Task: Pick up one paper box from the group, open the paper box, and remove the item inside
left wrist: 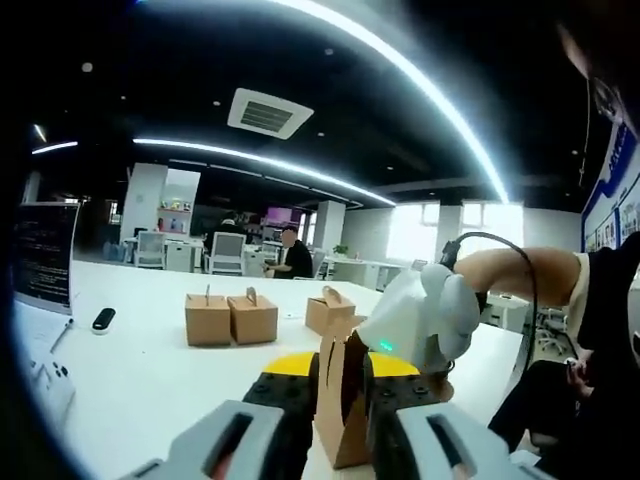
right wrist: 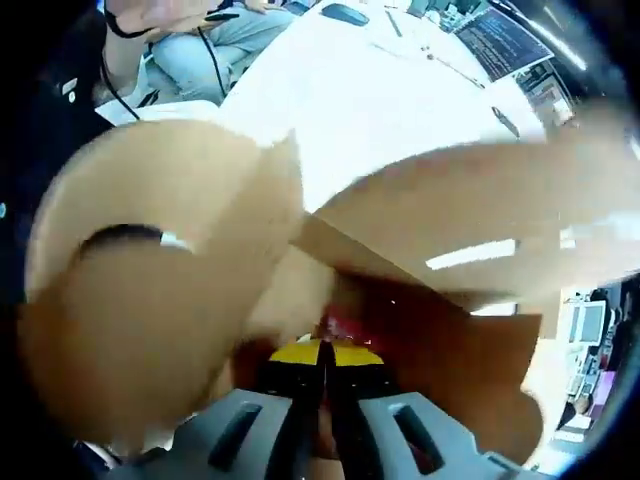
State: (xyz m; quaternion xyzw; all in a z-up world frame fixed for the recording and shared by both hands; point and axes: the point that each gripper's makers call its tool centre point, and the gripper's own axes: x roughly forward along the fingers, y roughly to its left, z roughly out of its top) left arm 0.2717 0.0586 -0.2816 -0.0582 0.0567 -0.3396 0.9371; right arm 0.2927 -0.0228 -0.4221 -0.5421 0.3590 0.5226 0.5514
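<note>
In the left gripper view my left gripper [left wrist: 340, 425] is shut on a brown paper box [left wrist: 338, 420], held upright above the white table [left wrist: 150, 390]. My right gripper [left wrist: 425, 320] comes in from the right and reaches into the top of the box. In the right gripper view the box's flaps [right wrist: 150, 300] are spread wide around the camera. My right gripper [right wrist: 322, 385] points down inside the box with its jaws pressed together. Something red [right wrist: 338, 326] shows just past the tips, too blurred to name. Three more paper boxes [left wrist: 230, 318] stand on the table behind.
A laptop [left wrist: 45, 255] stands at the table's left end, with a small black object [left wrist: 103, 319] beside it. A person's sleeve [left wrist: 610, 330] is at the right. Another person [left wrist: 295, 255] sits at desks far behind.
</note>
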